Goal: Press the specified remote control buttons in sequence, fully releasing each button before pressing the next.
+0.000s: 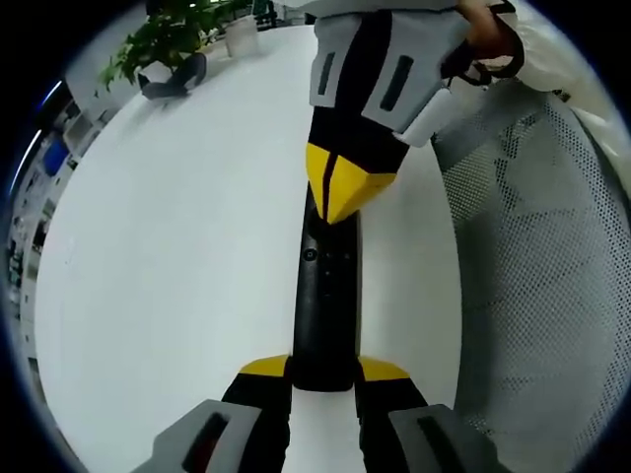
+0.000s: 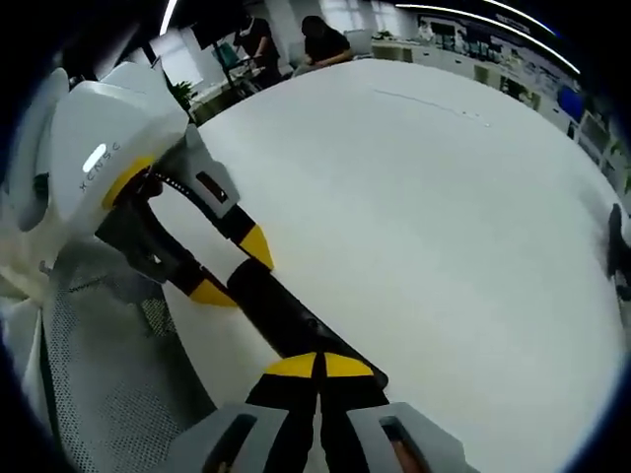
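- Left gripper view: a slim black remote control [image 1: 323, 305], held above the white desk [image 1: 177, 256], long axis running straight away from the camera up the middle of the picture.
- Near end of the remote clamped between the yellow tips of the left tool [image 1: 323, 371], one tip on each long edge, jaws closed onto it.
- Far end met by the right tool [image 1: 340, 192], its two yellow tips drawn together into one point resting on the top face, just beyond a small round button [image 1: 311, 254] (whether actually pressing cannot be told).
- Beyond, a leafy potted plant [image 1: 158, 39] at the far desk edge; a white mesh chair back [image 1: 537, 266] at the right.
- Right gripper view: same remote [image 2: 281, 313] seen from its other end, slanting up and to the left away from the right tool [image 2: 317, 367], whose yellow tips sit shut together on the near end of it.
- Left tool [image 2: 229, 268] gripping the far end from the upper left, yellow tips on either side of the body.
- White desk [image 2: 444, 217] spreading behind, two people [image 2: 296, 39] at its far side.
- Handling, judged not seen: likely light, stiff plastic, smooth and a bit slippery, so best held by the long side edges at one end, leaving the button face free; a closed point suits single-button presses, though a push far from the grip could tip the body downward.
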Motion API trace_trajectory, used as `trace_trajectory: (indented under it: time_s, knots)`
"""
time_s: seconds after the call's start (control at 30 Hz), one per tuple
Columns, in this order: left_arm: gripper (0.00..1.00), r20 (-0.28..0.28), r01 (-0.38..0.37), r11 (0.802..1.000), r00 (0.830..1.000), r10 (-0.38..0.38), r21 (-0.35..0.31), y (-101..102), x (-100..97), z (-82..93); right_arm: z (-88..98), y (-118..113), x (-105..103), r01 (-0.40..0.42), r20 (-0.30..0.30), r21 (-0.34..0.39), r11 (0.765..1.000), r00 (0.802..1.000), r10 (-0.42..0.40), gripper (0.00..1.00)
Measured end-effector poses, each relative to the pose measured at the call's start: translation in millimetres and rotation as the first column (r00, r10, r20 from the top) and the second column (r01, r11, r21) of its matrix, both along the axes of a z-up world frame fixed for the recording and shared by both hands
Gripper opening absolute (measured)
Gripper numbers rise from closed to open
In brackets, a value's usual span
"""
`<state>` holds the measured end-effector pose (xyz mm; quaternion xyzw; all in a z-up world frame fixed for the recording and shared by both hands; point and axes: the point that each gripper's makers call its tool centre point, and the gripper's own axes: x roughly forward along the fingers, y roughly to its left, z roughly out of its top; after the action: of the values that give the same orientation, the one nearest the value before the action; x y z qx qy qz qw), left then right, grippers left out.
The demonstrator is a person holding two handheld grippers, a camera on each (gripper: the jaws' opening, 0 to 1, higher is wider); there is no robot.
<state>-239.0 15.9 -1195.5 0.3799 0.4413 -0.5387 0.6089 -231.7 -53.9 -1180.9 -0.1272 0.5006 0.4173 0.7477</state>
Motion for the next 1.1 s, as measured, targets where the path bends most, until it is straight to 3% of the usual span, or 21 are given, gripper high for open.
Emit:
trace_trajectory:
  time_s: [0.4, 0.53, 0.7, 0.93, 1.1]
  knots:
    - [0.23, -0.002, 0.0, 1.0, 1.0, 0.0, -0.001, 0.0, 0.4, -0.2, -2.9, 1.3, -1.1, -0.048, -0.01, -0.045, 0.998, 0.999, 0.048, 0.0]
    - [0.23, -0.003, 0.002, 1.0, 1.0, -0.002, 0.0, -0.1, 0.3, -0.2, -2.9, 0.2, -0.1, -0.004, -0.065, -0.046, 0.999, 0.998, 0.001, 0.0]
    - [0.23, -0.011, 0.004, 1.0, 1.0, -0.004, -0.007, 0.1, 0.8, -0.2, -3.7, -0.2, 1.2, -0.01, -0.112, -0.041, 0.999, 0.994, 0.005, 0.0]
    - [0.22, -0.009, 0.02, 0.999, 1.0, -0.021, -0.032, 0.1, 0.7, 0.3, -3.7, 0.2, -0.1, -0.002, -0.143, -0.031, 1.0, 0.99, -0.002, 0.0]
    - [0.22, -0.003, 0.027, 0.999, 1.0, -0.027, -0.044, 0.3, 0.2, 0.3, -3.0, 0.1, 0.3, 0.046, -0.192, -0.034, 0.998, 0.98, -0.051, 0.0]
